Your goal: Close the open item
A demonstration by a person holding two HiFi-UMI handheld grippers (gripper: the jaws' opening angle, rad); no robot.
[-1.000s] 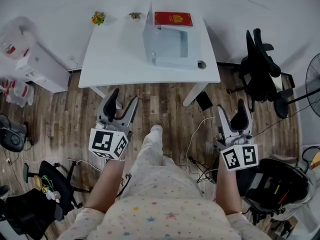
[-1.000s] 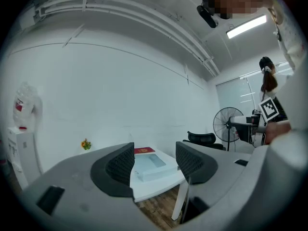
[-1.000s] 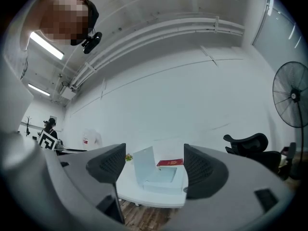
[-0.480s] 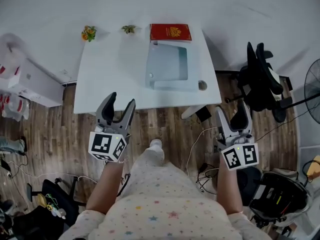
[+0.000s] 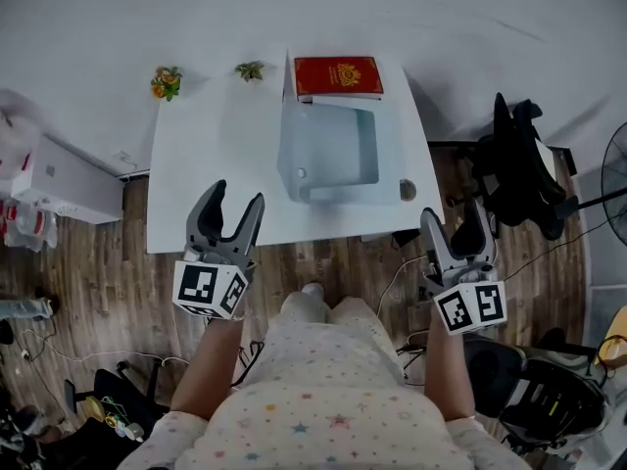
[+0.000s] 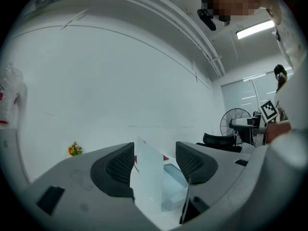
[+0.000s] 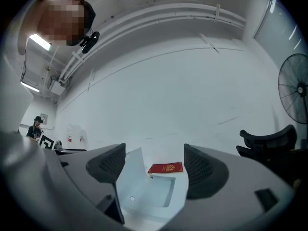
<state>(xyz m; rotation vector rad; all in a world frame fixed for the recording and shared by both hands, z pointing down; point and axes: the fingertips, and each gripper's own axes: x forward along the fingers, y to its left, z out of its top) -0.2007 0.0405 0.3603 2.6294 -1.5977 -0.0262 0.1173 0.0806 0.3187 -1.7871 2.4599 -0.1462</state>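
Pale-blue box (image 5: 338, 155), head view: open, far-right on the table (image 5: 211, 164), red booklet (image 5: 338, 76) just beyond. Left gripper view: left gripper (image 6: 154, 160) jaws apart, empty, framing the raised lid (image 6: 149, 177). It looks light and stiff, so I'd push its top edge. Right gripper view: right gripper (image 7: 154, 165) wide open, holding nothing; box looks empty.

A red booklet (image 5: 338, 76), a green sprig (image 5: 250, 70) and an orange flower ornament (image 5: 166, 81) line the white table's (image 5: 211, 164) far edge.
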